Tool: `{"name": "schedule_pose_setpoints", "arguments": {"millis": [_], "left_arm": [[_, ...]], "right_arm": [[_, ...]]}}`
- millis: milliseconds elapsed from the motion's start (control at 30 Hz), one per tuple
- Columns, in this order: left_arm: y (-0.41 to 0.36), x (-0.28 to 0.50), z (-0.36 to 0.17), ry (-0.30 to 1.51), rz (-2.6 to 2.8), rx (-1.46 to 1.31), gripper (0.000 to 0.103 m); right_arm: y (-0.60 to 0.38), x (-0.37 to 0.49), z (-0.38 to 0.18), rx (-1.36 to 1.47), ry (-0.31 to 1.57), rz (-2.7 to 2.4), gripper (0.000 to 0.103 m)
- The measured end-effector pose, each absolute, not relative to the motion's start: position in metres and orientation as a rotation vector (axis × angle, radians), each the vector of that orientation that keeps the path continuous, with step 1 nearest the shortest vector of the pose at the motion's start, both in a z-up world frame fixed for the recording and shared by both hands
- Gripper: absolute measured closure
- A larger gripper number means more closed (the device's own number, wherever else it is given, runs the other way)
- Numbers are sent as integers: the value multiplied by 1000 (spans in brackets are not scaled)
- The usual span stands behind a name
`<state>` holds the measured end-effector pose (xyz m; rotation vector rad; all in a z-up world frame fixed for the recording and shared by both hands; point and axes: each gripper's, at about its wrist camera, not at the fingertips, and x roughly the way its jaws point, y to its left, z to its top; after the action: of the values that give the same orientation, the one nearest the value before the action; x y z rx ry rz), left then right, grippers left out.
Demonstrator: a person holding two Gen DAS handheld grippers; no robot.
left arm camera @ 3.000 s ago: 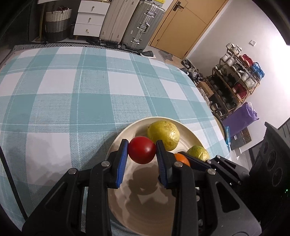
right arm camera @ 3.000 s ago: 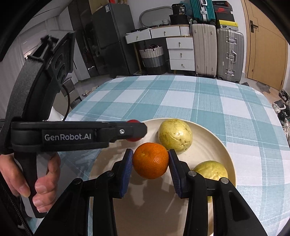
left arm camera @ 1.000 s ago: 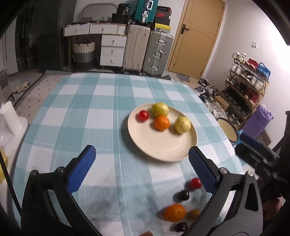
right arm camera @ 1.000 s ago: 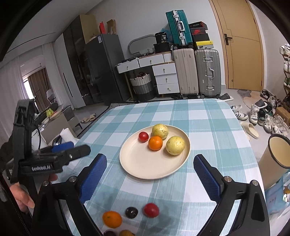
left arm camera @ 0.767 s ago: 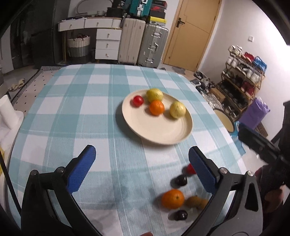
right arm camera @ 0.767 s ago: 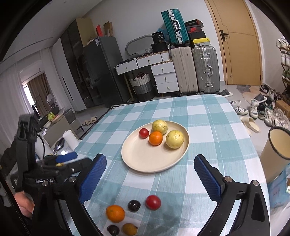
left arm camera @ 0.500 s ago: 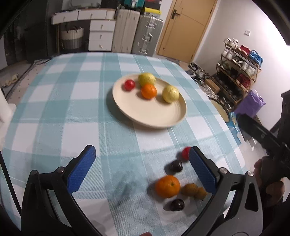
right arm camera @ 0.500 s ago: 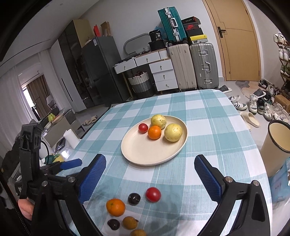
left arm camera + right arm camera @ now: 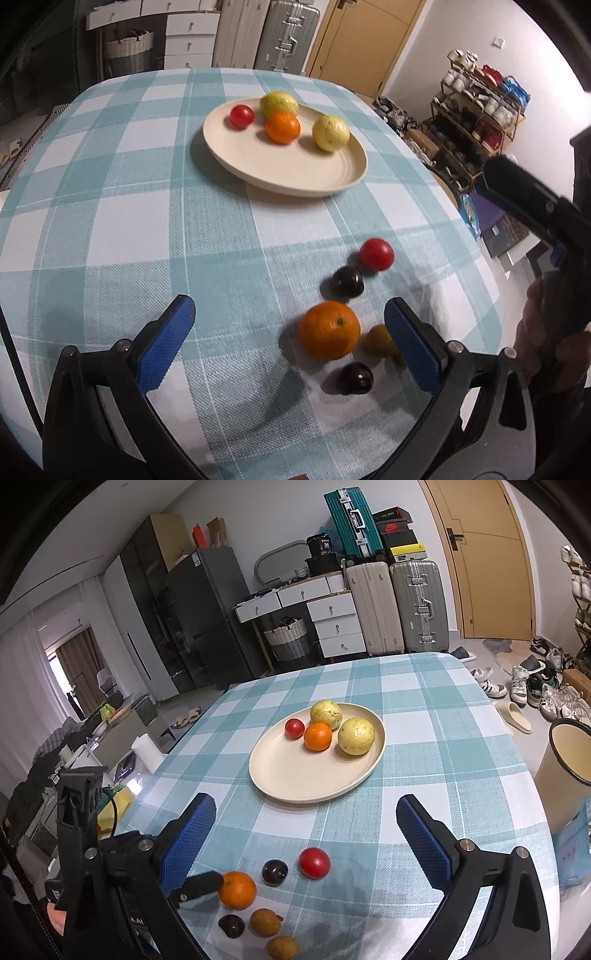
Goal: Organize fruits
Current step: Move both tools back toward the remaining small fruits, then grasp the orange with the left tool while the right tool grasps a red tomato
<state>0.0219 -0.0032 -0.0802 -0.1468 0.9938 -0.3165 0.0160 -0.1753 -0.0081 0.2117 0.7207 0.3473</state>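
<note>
Viewing along the left gripper [image 9: 290, 332], its blue-padded jaws stand wide apart above the checked tablecloth [image 9: 110, 221] and grip nothing. The landmark is the cream plate [image 9: 288, 173], which lies farther along the cloth. On the plate: a small red fruit [image 9: 242, 116] at its far left, a yellow-green fruit [image 9: 279, 105] just right of that, an orange [image 9: 282, 127] touching the near side of the yellow-green fruit, and a second yellow fruit [image 9: 330, 133] toward the right rim. Off the plate, nearer the camera and to the right: a red fruit [image 9: 376, 254], a dark fruit [image 9: 347, 281] just beside it, a loose orange [image 9: 328, 329], a brown fruit [image 9: 380, 339] partly hidden behind the right pad, and another dark fruit [image 9: 356, 377] nearest the camera. A hand [image 9: 543, 332] holding the other tool shows at the right edge.

From the right gripper [image 9: 304, 842], the jaws are likewise spread wide and empty. The plate [image 9: 295, 775] sits mid-table with the same four fruits along its far side. Nearer than the plate lie the red fruit [image 9: 314, 863], the dark fruit [image 9: 274, 872], the loose orange [image 9: 237, 890], the second dark fruit [image 9: 231, 925] and two brown fruits [image 9: 265, 922] [image 9: 282, 947]. The tip of the left gripper's finger touches, or nearly touches, the loose orange's left side.
</note>
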Motion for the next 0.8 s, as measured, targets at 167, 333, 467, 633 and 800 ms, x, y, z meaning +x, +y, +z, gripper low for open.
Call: {"name": "schedule_pose_setpoints", "arguments": {"millis": [167,333,467,633,800], "left_arm": [[-10,20,-85,1001,-337,-135,1],[-13,19,-90,1011,-367,-150,8],[-16,19,-92,1015,-396,-144,25],[-19,18,-94,1026,-427,-152,47],[-21,19,-102,1059,-465,-170,64]], "right_arm": [[-176,17,-14,220,736,349,3],[-177,17,-20,225,752,346,3],[-180,19,-25,237,765,344,3],[-181,18,-28,240,770,344,3],[-182,17,-30,243,773,343,3]]}}
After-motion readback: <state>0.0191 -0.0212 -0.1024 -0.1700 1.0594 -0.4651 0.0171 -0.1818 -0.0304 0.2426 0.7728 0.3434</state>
